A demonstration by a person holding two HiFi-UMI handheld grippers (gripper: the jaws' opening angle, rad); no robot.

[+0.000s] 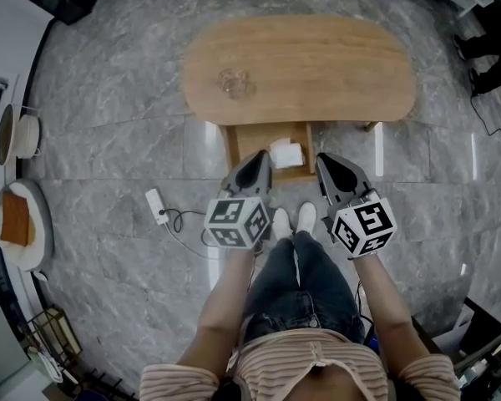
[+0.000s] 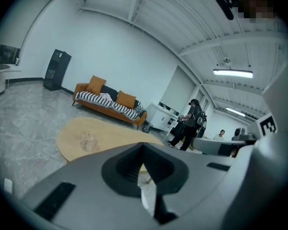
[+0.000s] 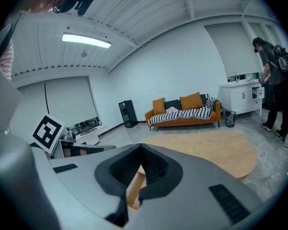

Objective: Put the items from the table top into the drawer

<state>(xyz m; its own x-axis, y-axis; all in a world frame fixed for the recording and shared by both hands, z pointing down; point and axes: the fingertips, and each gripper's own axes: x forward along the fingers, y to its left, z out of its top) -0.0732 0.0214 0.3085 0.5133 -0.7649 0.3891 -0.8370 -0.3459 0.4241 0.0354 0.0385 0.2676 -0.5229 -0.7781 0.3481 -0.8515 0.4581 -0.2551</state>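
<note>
**Grey marble floor, oval wooden table: one clear piece left on top**

At the frame's centre, the left gripper (image 1: 261,159) has its jaws pressed together on nothing. The right gripper (image 1: 326,160), just right of it, is likewise closed and empty. Both hover over the open drawer (image 1: 231,147), which juts from the table's near edge and holds white items (image 1: 286,153). Up and left of the drawer, on the table (image 1: 334,65), sits a small clear item (image 1: 234,83). It looks like glass or crumpled plastic; I can't tell which. To do this well, I'd spread the left jaws before reaching, come in low and close gently round the item's middle. Then lift it clear of the table edge and lower it beside the white things, not onto them.
</note>
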